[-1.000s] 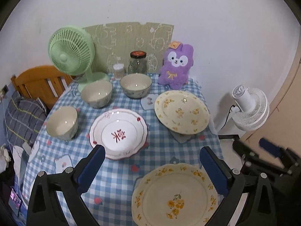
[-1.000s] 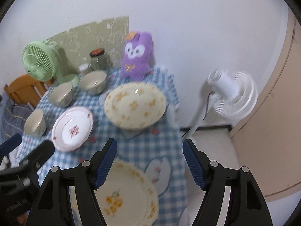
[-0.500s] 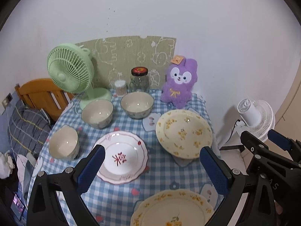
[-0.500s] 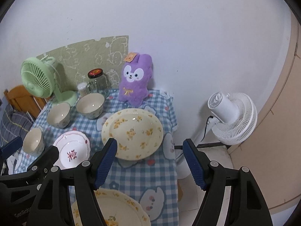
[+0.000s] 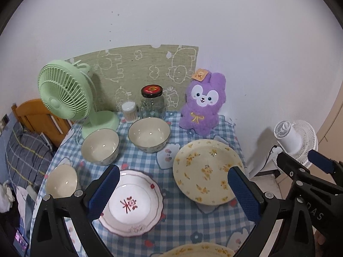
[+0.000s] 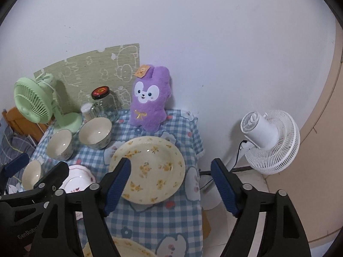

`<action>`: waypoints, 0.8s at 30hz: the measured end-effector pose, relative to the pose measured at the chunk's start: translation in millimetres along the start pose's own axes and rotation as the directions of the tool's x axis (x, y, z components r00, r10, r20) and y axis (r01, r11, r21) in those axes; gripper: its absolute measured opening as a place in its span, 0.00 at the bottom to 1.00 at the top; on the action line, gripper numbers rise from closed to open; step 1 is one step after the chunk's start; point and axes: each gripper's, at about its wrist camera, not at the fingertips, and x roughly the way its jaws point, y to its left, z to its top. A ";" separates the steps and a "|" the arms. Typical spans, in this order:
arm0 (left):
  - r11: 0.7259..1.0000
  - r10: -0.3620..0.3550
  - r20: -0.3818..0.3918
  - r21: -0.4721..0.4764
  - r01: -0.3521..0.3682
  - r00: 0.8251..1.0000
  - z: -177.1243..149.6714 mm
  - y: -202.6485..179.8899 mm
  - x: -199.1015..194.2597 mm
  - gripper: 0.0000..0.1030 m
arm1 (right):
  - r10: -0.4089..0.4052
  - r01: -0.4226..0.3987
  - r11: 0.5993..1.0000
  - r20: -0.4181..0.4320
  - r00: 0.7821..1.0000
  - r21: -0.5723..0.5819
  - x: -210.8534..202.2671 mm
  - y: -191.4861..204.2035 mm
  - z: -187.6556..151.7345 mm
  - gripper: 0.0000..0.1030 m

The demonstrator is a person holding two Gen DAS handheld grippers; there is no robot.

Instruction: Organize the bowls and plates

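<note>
- My left gripper [image 5: 170, 189] hangs above the near part of the surface [image 5: 188, 220], its fingers [image 5: 103, 190] spread wide with nothing between them.
- My right gripper [image 6: 170, 185] hangs over the right side; its jaws have just been opening further and stand wide, empty.
- The task's things all lie spread on the checked cloth: a large yellow-flowered plate [image 5: 205, 171] on the right, a white plate with a red mark [image 5: 130, 203] left of it, and the rim of another flowered plate [image 5: 199, 249] at the near edge.
- Three bowls stand apart on the left and far side: the far bowl [image 5: 149, 133], the middle bowl [image 5: 99, 145] and the left bowl [image 5: 61, 181]. All three look empty, as do the plates.
- Nothing is stacked yet, so I judge the sorting is at its start.
- To do it well I should take a plate by its rim, with one finger under the lip, and lift level.
- The glass jar [image 5: 152, 102], the green fan [image 5: 64, 94] and the purple plush [image 5: 202, 102] stand at the far edge; I should keep clear of them.
</note>
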 end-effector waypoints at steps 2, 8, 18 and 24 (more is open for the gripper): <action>1.000 -0.003 -0.009 0.003 0.003 1.000 2.8 -0.6 12.6 0.99 | 0.002 -0.002 1.000 0.002 1.000 0.001 10.0 -1.8 1.7 0.82; 1.000 0.020 -0.027 0.007 -0.020 0.999 6.8 1.5 50.2 0.99 | -0.004 0.004 1.000 -0.010 1.000 -0.022 45.6 1.5 4.5 0.83; 1.000 0.027 -0.059 0.010 -0.026 0.998 10.9 -4.5 108.5 0.99 | 0.034 -0.034 0.999 -0.023 0.999 0.029 104.3 -8.9 6.5 0.83; 1.000 0.014 -0.097 0.012 -0.013 0.995 5.8 -9.1 138.3 0.99 | 0.020 -0.019 0.999 -0.035 0.999 0.038 134.0 -14.5 3.5 0.83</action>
